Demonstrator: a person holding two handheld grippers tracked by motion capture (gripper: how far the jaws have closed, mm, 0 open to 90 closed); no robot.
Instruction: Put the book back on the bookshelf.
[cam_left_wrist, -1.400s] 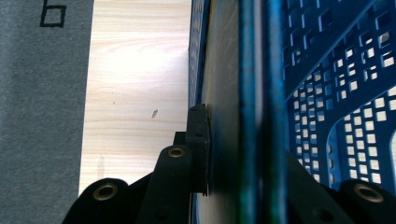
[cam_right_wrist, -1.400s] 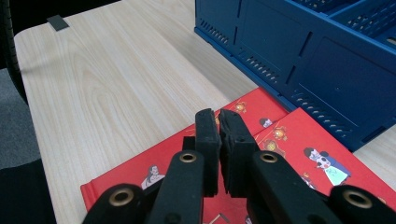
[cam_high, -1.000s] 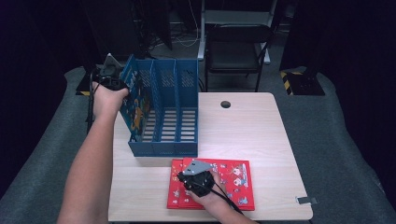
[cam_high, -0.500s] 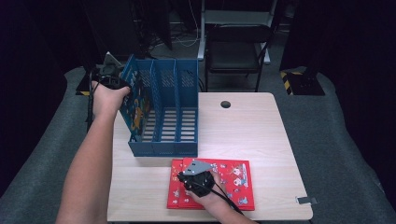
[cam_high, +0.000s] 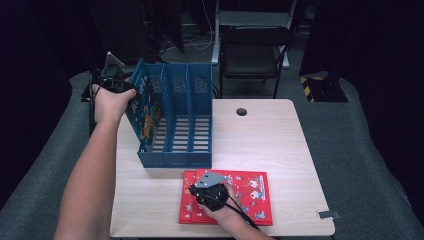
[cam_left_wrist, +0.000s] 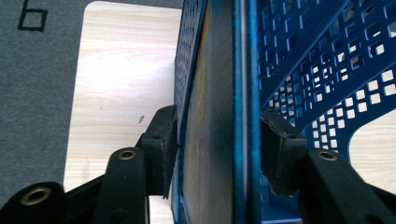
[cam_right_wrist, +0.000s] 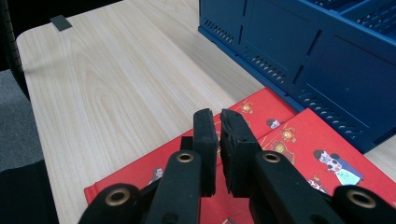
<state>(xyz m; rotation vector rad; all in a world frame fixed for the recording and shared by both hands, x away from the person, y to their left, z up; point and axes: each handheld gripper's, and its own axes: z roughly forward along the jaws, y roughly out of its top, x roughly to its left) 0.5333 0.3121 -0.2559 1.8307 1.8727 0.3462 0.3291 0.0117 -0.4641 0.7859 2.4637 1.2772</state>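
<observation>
Left gripper (cam_left_wrist: 217, 154) fingers, just opening, straddle the book (cam_left_wrist: 210, 116) inside the rack (cam_left_wrist: 317, 70).

Left gripper (cam_high: 120, 86) opening (right gripper (cam_right_wrist: 219, 140) nearly shut).

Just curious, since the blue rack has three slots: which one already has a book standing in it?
The leftmost slot of the blue rack, by the left gripper: a blue picture book leans inside. The middle and right slots show only bare slatted floor.
</observation>
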